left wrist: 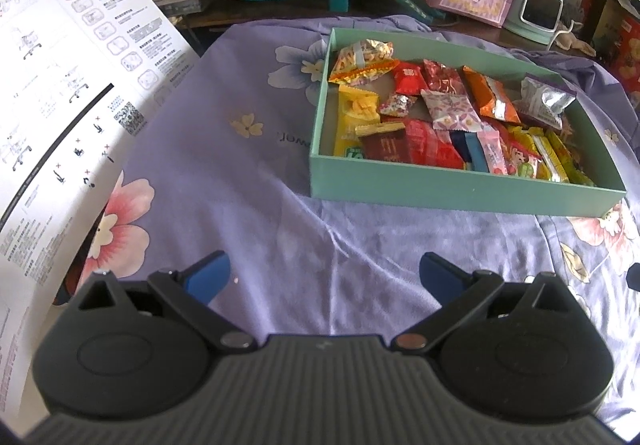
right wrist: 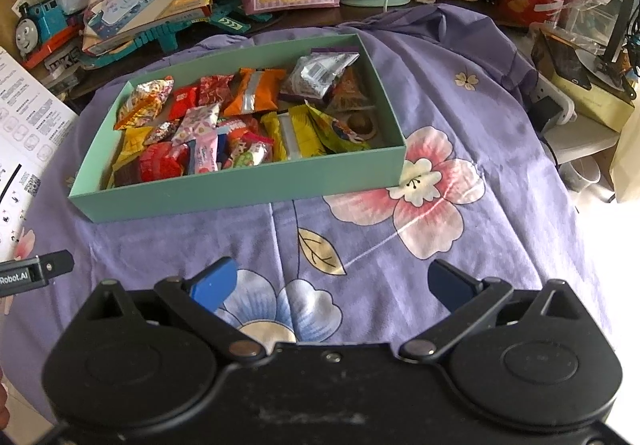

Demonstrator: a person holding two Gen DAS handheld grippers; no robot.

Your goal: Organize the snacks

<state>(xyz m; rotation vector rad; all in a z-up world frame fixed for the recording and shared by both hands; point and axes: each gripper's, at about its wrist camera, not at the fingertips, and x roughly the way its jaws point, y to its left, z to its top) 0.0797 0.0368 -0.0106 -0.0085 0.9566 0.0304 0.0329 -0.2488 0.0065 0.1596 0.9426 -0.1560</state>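
The light, crinkly, slippery snack packets (right wrist: 208,125), heaped in the teal box (right wrist: 240,189) on the cloth-covered table (right wrist: 460,265), are best pinched at a sealed edge, both the left claw (left wrist: 324,273) and right claw (right wrist: 332,281) being held apart and empty

Your box (left wrist: 460,191) looks like matt teal card; snack wrappers (left wrist: 492,97) are glossy foil and plastic. Cloth (right wrist: 460,245) is soft, wrinkled fabric. Claw (right wrist: 328,285) bodies: matt black plastic.
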